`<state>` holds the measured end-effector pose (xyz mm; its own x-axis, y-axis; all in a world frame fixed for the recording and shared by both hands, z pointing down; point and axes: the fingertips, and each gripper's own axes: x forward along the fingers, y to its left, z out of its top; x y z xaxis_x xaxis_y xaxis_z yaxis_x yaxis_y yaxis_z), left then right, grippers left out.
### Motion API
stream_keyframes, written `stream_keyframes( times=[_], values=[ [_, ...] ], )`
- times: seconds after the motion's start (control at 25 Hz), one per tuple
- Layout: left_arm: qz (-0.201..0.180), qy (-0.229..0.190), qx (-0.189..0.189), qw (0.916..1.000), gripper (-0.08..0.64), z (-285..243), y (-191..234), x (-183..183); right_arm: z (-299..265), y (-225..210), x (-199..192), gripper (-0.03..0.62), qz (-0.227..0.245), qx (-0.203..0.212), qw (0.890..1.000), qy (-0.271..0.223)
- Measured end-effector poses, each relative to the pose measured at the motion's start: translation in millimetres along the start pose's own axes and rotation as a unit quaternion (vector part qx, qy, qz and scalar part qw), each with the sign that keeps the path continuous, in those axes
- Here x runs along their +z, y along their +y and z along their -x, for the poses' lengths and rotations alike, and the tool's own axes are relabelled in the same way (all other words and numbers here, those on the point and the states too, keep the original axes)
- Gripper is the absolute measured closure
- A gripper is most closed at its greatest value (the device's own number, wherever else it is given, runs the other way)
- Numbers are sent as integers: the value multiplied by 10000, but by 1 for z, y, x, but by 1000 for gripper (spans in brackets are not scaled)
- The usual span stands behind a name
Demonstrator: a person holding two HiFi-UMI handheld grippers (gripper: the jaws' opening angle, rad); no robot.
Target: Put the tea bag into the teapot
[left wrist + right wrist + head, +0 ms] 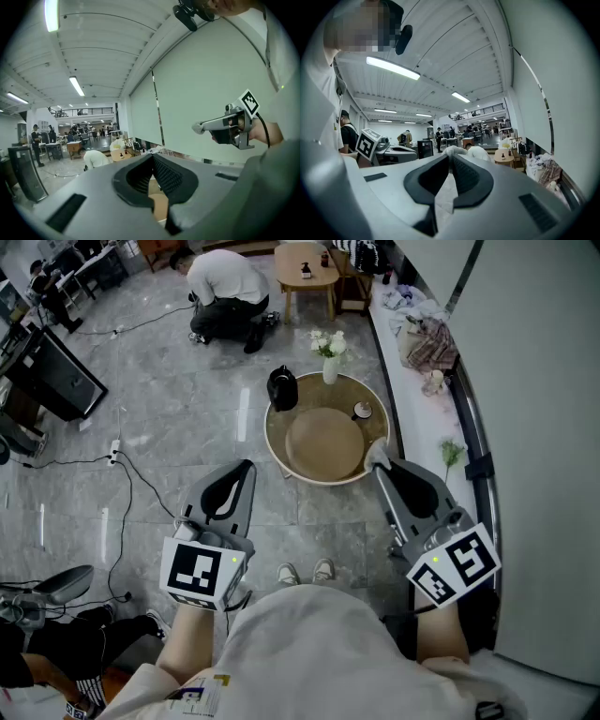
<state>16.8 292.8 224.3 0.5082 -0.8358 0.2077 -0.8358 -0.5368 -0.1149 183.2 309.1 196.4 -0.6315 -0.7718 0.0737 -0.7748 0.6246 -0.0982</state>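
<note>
A black teapot (282, 388) stands at the far left of a round low table (278, 452) on the floor ahead of me. My right gripper (378, 452) is shut on a small white tea bag (376, 454) at its tips, held above the table's near right rim. The tea bag (455, 150) shows as a white lump at the jaw tips in the right gripper view, and the left gripper view catches it from the side as the tea bag (201, 127). My left gripper (247, 466) is shut with nothing in it, left of the table.
A vase of white flowers (330, 352) and a small cup (362, 411) stand on the table's far side. A person (225, 296) crouches beyond it by a wooden table (306, 268). Clothes lie on the right ledge (422, 334). Cables (141, 479) cross the floor at left.
</note>
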Motion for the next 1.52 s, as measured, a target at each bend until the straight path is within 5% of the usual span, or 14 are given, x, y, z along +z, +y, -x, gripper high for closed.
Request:
stream_keyframes(
  times=[1.52],
  values=[
    [-41, 240, 276, 9993, 552, -17, -52, -15, 31, -39, -20, 565, -244, 314, 9990, 209]
  ],
)
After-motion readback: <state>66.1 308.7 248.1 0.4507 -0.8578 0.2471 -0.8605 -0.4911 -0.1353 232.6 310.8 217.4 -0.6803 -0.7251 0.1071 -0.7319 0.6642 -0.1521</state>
